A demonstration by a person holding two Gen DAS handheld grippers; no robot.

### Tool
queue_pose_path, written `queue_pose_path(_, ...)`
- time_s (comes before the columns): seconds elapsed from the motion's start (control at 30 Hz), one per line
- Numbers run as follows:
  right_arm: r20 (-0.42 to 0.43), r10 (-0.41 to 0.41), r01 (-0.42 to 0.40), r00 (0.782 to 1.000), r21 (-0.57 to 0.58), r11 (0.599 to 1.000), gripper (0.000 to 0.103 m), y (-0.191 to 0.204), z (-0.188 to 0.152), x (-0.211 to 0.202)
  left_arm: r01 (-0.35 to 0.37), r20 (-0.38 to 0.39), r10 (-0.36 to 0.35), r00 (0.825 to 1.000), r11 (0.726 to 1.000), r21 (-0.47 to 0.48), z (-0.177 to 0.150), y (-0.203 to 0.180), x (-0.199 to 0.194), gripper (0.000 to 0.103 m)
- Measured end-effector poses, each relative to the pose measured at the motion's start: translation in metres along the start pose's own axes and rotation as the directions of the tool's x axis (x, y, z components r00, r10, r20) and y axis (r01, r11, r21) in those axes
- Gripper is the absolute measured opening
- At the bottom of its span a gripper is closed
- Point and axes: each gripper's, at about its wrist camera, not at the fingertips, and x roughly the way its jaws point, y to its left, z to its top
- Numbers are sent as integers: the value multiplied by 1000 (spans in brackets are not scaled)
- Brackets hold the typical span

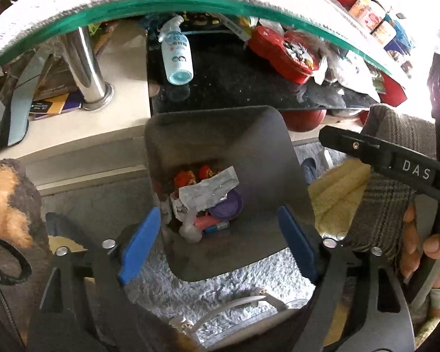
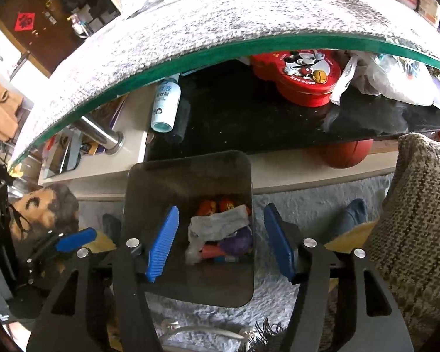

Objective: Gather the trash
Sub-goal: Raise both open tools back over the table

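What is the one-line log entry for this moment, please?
left gripper: open, empty | right gripper: open, empty | both above bin | crumpled paper inside bin

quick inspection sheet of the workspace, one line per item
surface: grey shaggy rug on the floor, by a glass-topped low table
job's things: dark bin standing on the rug, holding a crumpled grey wrapper, a purple lid and other small scraps
clutter: spray bottle lying on the lower shelf, red tin, plastic bags, basketball under the table
grippers: left gripper and right gripper both over the bin, jaws open, nothing between them
cables: white cable on the rug near the bin
surroundings: plush toy, knitted cushion
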Motion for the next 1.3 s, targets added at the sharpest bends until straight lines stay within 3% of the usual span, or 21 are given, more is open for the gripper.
queue_pose_path(0.27, 50, 47, -48, 998, 16, 999, 75, 10, 18, -34, 10, 96, -10, 995, 1000, 0, 20, -5, -52, 90)
queue_pose_path(0.47, 160, 64, -57, 985, -44, 997, 79, 29, 63, -79, -34, 196, 32, 980, 999, 4, 55, -1, -101, 93)
queue_pose_path(0.6, 212, 31, -15, 977, -76, 997, 79, 34, 102, -93, -81, 246, 79, 966, 997, 0, 83, 8, -121, 93)
queue_pose_path(0.7, 219, 23, -6, 975, -81, 997, 79, 34, 126, -94, -138, 271, 131, 954, 990, 5, 104, 12, -127, 93)
queue_pose_path(1.3, 185, -41, 66, 982, -130, 989, 79, 40, 243, -30, -166, 320, 156, 934, 986, 3, 241, 37, -103, 92)
